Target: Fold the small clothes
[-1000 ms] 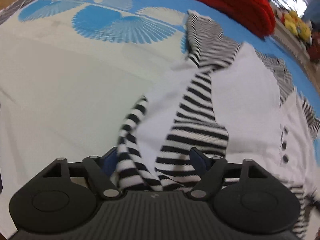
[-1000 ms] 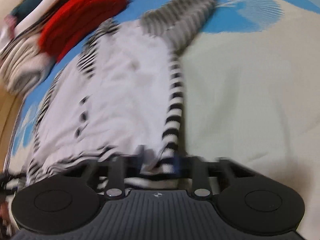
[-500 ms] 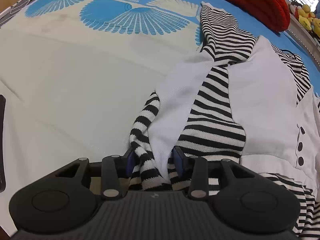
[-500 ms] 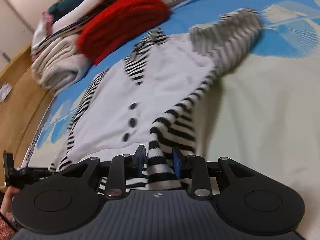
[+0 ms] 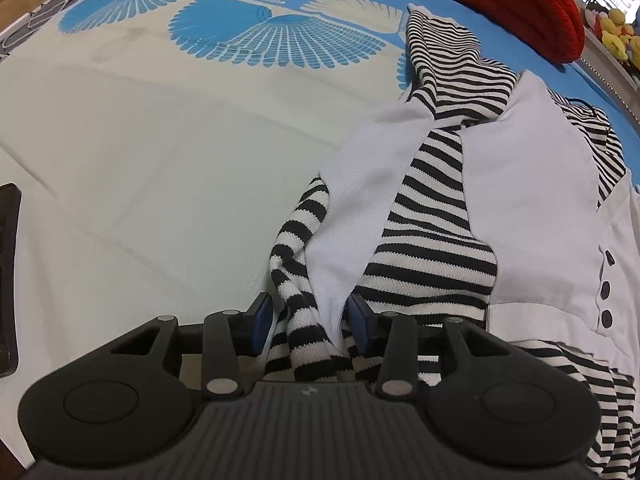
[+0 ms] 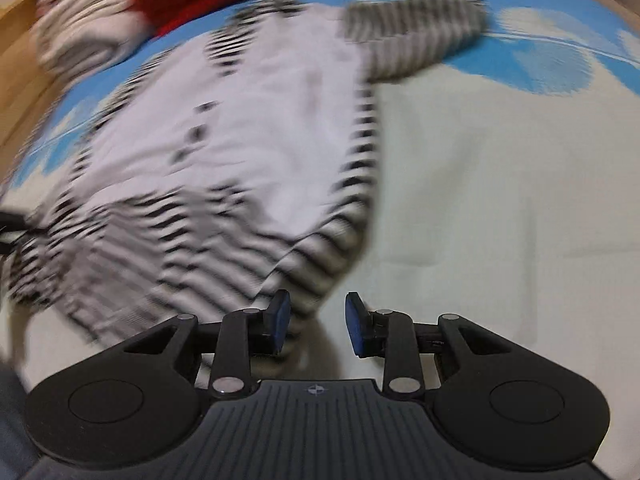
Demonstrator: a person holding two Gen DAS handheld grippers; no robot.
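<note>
The striped top (image 5: 436,216) lies on the bedsheet (image 5: 140,184) below the red blanket (image 5: 492,4), one side flipped over its white front, so folding has only begun. The left gripper (image 5: 310,322) is low, clamped on the top's bunched edge. The right gripper (image 6: 316,322), beside its hem, has its jaws apart, holding nothing.

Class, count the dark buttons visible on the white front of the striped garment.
3 buttons, in a column on the striped garment near the right edge: top, middle, bottom. Folds may hide more.
</note>
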